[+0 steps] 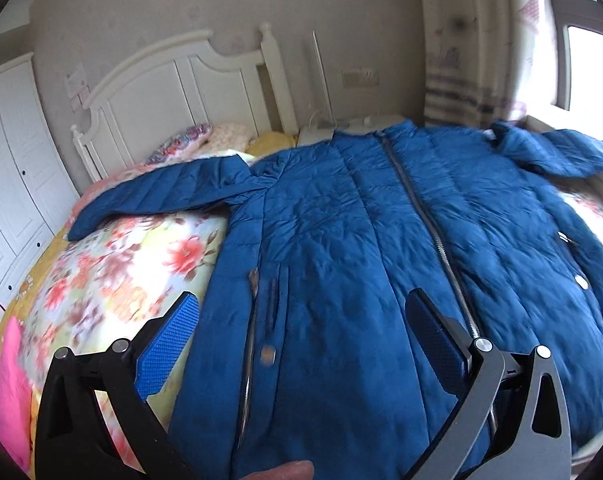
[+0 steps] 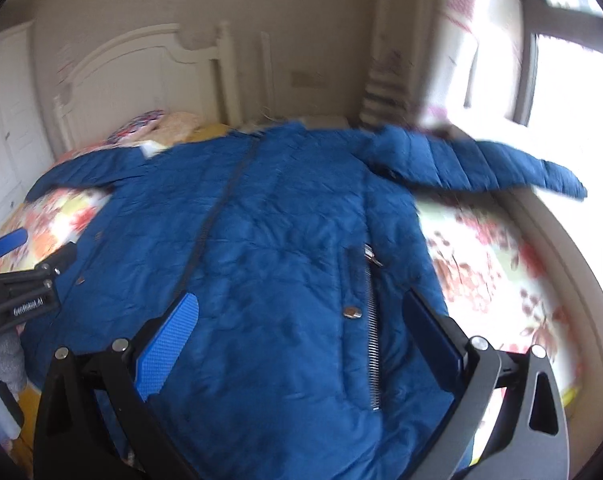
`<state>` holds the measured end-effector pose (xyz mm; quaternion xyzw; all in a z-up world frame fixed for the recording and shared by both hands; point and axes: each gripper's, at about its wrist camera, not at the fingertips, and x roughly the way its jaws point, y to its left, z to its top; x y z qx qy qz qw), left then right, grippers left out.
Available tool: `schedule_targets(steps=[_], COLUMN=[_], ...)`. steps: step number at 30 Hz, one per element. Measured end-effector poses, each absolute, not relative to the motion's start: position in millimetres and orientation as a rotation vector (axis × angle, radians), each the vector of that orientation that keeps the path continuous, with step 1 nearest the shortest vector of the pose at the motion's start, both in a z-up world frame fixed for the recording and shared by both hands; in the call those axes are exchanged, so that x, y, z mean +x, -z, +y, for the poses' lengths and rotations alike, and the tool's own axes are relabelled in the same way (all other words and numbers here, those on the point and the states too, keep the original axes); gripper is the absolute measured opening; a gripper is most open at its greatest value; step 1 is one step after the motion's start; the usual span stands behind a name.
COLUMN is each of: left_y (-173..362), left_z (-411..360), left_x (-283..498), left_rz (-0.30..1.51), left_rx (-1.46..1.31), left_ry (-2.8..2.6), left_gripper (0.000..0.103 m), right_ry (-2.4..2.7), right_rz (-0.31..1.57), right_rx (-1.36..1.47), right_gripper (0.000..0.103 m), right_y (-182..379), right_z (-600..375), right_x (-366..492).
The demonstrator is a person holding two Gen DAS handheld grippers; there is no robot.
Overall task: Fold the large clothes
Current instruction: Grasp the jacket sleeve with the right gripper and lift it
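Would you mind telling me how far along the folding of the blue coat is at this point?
Done: the blue coat lies spread flat on the floral bedspread, zipped, both sleeves out sideways. In hand: nothing; the left gripper and right gripper hover open above its lower half. Left: every fold, starting with the left sleeve and right sleeve.

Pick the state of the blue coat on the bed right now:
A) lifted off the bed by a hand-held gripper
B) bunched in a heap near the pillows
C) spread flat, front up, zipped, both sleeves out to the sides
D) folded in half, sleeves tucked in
C: the blue coat lies flat on the floral bedspread with its centre zipper closed and a sleeve stretched out each side; both hand-held grippers are open and hold nothing.
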<state>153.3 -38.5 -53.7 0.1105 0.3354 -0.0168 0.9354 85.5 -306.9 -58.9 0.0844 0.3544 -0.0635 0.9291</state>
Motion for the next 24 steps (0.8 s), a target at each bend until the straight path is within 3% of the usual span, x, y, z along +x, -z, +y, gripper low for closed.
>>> schedule_targets(steps=[8,13,19,21,23,24], left_y=[94,124,139,140,140,140], left_z=[-52,-43,-29,-29,-28,-28], left_x=[291,319,326,328,331,333], left_rz=[0.817,0.882,0.938,0.944,0.954,0.96], left_rx=[0.234,0.191,0.075,0.059,0.039,0.028], left_ry=[-0.019,-0.019,0.019,0.013,0.012,0.014], left_gripper=[0.099,0.099,0.099,0.099,0.099,0.099], right_ry=[0.398,0.491,0.583,0.62,0.613,0.612], right_rz=[0.701,0.608,0.692,0.695,0.663,0.625], right_rx=[0.424,0.52,0.59,0.621,0.639,0.596], right_gripper=[0.101,0.101,0.1,0.09,0.042,0.032], right_y=[79,75,99,107,105,96], right_z=[-455,-533,-577,-586,-585,-577], right_x=[137,200,269,277,278,279])
